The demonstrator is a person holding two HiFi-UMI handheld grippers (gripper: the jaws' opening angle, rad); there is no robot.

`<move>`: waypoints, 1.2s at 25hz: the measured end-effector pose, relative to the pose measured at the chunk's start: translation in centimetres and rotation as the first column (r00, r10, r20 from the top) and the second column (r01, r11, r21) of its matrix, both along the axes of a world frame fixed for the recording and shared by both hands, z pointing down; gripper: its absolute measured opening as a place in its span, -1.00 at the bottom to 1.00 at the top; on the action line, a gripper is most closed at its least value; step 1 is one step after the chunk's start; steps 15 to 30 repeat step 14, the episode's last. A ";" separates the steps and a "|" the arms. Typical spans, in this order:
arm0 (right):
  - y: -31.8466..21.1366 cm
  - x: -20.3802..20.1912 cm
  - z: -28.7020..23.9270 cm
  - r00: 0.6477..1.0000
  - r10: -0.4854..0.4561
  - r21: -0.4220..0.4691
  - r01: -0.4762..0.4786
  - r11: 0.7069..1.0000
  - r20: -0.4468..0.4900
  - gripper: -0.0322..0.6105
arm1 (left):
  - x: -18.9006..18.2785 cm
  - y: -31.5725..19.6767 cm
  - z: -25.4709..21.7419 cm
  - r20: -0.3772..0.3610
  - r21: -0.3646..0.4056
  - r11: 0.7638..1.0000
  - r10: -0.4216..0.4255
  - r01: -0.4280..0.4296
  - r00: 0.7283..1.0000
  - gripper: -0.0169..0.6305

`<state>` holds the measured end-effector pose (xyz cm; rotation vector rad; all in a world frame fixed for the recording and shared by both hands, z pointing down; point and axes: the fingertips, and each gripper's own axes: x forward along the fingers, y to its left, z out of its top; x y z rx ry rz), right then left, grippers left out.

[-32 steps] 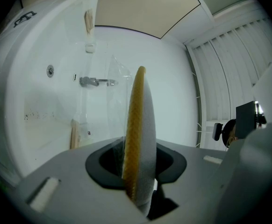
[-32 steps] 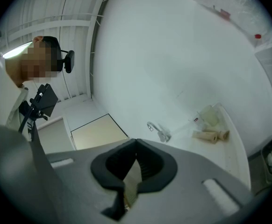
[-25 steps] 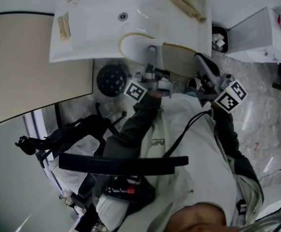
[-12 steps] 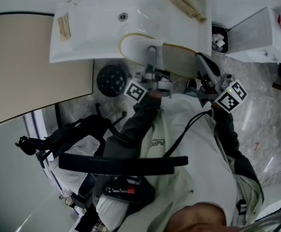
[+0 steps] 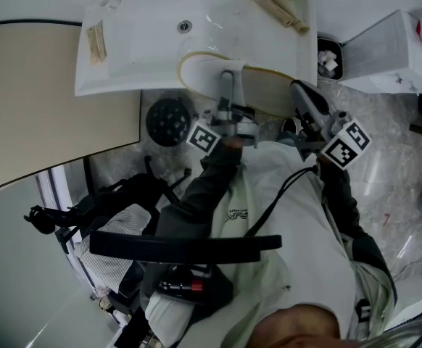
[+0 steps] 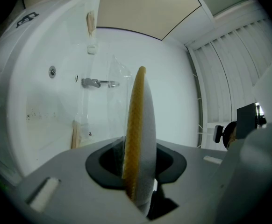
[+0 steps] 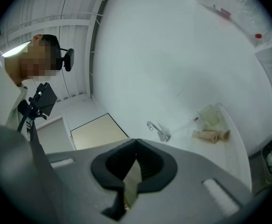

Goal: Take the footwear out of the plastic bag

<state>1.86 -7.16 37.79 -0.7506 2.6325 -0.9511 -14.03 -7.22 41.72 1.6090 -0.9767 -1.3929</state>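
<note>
Slipper: flat, white face, yellow-tan rim, tan sole end, lying over the sink's front edge. I have my left gripper clamped on it, with the slipper edge-on between the jaws. My right gripper has its jaws together, beside the tan end, off the sink's front corner.

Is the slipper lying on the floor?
No, the left hand-held gripper holds the slipper up over the sink.

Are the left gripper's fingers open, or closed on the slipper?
Closed on it: in the left gripper view the slipper stands edge-on, wedged between the dark fingers of the left gripper.
</note>
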 end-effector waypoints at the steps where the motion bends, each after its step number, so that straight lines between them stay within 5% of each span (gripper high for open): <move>1: 0.0 0.0 0.0 1.000 0.001 0.000 -0.001 1.000 0.000 -0.89 | 0.0 0.0 0.0 -0.002 0.000 1.000 0.000 0.000 1.000 -0.67; 30: 0.2 -0.2 0.0 1.000 0.001 -0.004 -0.001 1.000 -0.001 -0.89 | -0.7 0.4 -0.1 -0.014 -0.002 1.000 -0.017 0.017 1.000 -0.67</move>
